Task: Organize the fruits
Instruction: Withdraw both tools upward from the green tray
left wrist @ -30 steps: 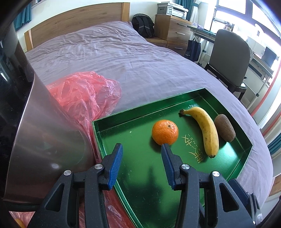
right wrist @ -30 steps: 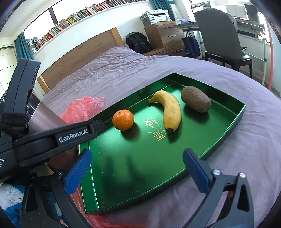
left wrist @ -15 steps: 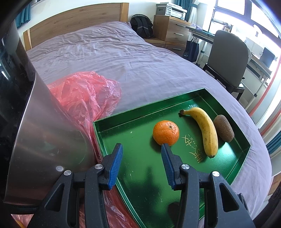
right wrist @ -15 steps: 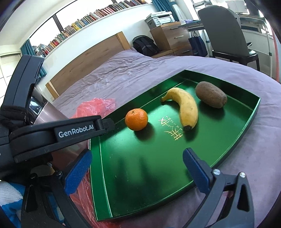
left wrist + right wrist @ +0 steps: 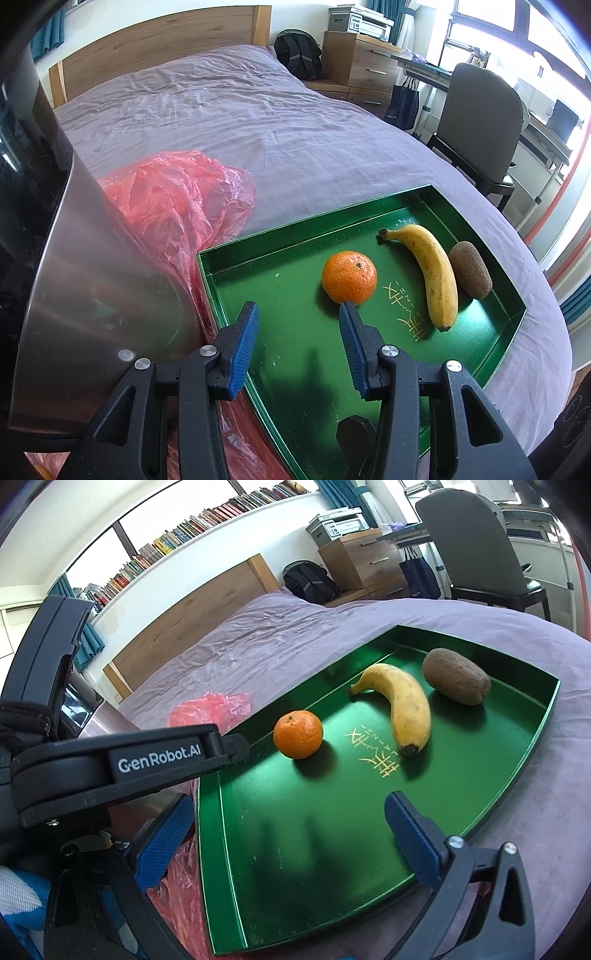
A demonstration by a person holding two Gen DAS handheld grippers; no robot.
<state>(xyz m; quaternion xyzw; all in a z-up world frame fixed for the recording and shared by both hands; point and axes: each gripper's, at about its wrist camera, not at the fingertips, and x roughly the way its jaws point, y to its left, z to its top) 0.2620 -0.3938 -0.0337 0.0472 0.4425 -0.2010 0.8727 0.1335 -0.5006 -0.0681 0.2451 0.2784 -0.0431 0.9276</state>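
Tray (image 5: 236, 280): green, on the purple bed (image 5: 229, 122), gold characters on its floor
Orange (image 5: 349, 277): on the tray floor, left of the banana
Banana (image 5: 434, 275): between orange and kiwi, stem pointing away
Kiwi (image 5: 471, 269): just beside the banana, near the right wall
Left gripper (image 5: 297, 341): blue pads apart, nothing between them, over the tray's near part
Bag (image 5: 177, 199): red plastic, crumpled, left of the tray

Steel panel (image 5: 92, 280) hides red bag's (image 5: 177, 199) left.
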